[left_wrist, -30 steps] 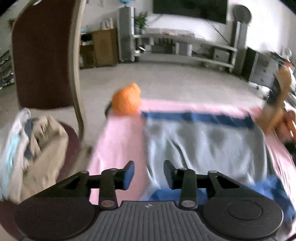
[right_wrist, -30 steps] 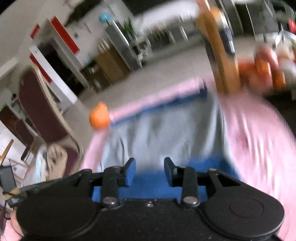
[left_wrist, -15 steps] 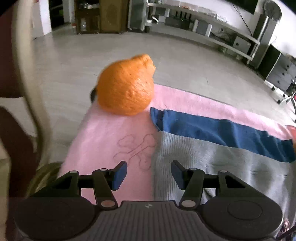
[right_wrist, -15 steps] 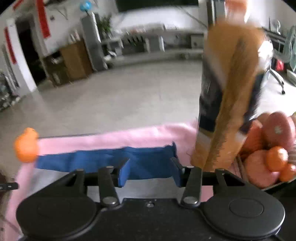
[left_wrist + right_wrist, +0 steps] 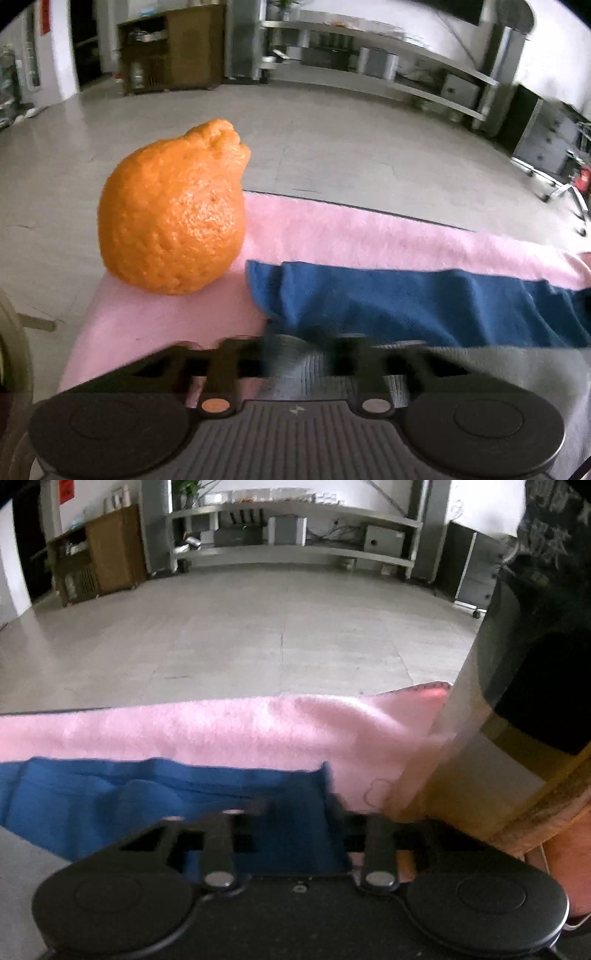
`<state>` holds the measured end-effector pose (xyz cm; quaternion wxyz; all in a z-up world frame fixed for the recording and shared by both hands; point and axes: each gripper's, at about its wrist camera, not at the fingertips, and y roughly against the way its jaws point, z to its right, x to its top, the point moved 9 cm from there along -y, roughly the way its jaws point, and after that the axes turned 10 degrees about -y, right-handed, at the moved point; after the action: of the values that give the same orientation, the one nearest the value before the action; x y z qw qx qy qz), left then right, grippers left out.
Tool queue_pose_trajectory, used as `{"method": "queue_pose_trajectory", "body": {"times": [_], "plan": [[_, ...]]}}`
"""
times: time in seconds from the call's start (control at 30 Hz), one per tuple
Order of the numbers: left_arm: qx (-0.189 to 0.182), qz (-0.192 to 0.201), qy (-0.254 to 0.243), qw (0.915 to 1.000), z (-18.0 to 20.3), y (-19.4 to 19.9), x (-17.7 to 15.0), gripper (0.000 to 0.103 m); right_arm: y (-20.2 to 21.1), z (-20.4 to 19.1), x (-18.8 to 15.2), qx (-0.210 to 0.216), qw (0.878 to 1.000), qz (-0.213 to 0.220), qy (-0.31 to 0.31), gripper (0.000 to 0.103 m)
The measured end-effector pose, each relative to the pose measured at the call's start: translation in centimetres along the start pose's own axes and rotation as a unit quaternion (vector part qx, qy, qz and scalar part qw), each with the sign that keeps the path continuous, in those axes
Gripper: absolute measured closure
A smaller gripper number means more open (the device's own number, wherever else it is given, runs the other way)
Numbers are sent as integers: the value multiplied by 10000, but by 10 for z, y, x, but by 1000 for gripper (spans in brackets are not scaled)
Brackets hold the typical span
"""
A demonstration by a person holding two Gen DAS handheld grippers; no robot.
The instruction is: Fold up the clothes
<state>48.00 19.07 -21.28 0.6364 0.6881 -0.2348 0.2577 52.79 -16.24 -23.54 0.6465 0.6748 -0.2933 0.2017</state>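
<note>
Left wrist view: the left gripper (image 5: 299,354) sits low over the near corner of a grey knitted garment (image 5: 498,373), its jaws motion-blurred but apart, straddling the grey edge; whether they touch the fabric cannot be told. A blue band (image 5: 424,302) of the garment lies beyond, spread on a pink blanket (image 5: 369,232) covering the bench. A bumpy orange fruit (image 5: 173,210) stands on the blanket's corner, just beside the blue band's end. Right wrist view: the right gripper (image 5: 299,812) has its jaws apart across the blue band's (image 5: 147,797) far corner, gripping nothing visibly. A tall container (image 5: 517,701), blurred, stands close to the right of it on the pink blanket (image 5: 258,731).
</note>
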Motion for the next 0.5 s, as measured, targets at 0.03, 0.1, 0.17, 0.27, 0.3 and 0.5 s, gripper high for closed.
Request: {"method": "queue_pose_trajectory", "body": {"times": [0.03,0.1,0.17,0.27,0.3,0.5], "plan": [[162,72,-118,9998,4,5,2,96,9,1,2,30,9999,110,-11,96],[416,314,-381,9979,12,22,8,96,31,2,6,99,9994,343,-23,96],[575,591,-555,9950,18,47,12,96,53,4,10,168,9982,575,-35,96],[617,981,-650,9911,26,101,19,96,96,10,17,411,9965,719,-148,96],[621,1115,-676,9895,28,121,22,96,112,13,17,491,9958,747,-200,96],[666,1619,-761,9816,20,231,-2,96,218,38,11,904,9897,1060,-330,96]]}}
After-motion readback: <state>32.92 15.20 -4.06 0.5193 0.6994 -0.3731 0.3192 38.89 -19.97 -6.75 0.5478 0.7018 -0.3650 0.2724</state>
